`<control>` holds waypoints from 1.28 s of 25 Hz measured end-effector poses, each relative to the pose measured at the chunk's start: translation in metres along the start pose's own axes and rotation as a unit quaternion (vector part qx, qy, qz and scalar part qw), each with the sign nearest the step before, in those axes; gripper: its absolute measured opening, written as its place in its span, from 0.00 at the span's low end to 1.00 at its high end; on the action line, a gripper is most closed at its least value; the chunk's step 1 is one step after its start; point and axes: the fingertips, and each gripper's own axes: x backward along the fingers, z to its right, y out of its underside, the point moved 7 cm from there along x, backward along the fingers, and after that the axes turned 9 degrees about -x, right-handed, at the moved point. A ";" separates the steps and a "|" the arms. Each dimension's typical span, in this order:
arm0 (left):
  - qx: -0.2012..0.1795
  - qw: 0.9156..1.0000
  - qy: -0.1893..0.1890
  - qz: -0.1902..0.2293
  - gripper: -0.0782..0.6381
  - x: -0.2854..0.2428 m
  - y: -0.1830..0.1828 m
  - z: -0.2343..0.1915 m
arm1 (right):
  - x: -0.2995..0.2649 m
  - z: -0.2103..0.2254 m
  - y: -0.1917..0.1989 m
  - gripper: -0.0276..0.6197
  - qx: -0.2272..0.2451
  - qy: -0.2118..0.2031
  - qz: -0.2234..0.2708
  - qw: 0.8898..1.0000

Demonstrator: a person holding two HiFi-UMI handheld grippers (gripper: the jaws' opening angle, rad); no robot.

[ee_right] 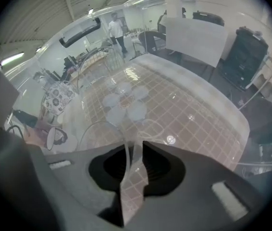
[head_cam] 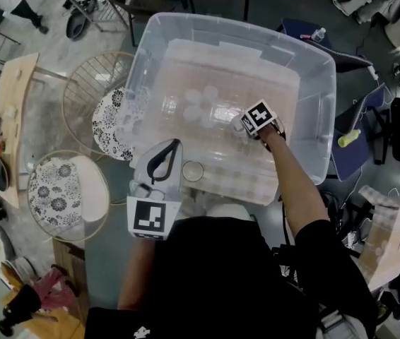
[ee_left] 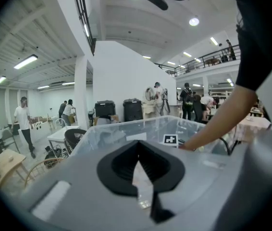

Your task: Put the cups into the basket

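- The left gripper [ee_left: 139, 161] sits low, close in front of the body, and its jaws are pressed together.
- The left arm [head_cam: 135, 274] is bent and tucked in.
- The right arm [head_cam: 295, 182] stretches out ahead.
- The right gripper [ee_right: 135, 148] points forward and down, and its jaws are a little apart.

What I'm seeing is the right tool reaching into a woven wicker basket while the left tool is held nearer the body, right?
Not quite: the head view shows the right tool reaching into a clear plastic tub, not a wicker basket. The left tool is indeed held nearer the body.
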 end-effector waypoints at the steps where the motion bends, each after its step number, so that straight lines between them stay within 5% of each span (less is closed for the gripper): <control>1: -0.001 1.000 -0.002 0.001 0.12 0.000 -0.001 0.000 | -0.002 0.000 0.001 0.13 0.001 -0.002 -0.003 1.000; 18: 0.001 1.000 0.001 0.023 0.12 -0.002 -0.005 0.000 | 0.034 0.009 -0.009 0.12 -0.002 0.012 0.037 0.999; 32: -0.026 0.996 0.044 0.068 0.12 0.000 -0.013 -0.006 | 0.154 -0.042 -0.022 0.06 0.015 0.026 0.212 0.977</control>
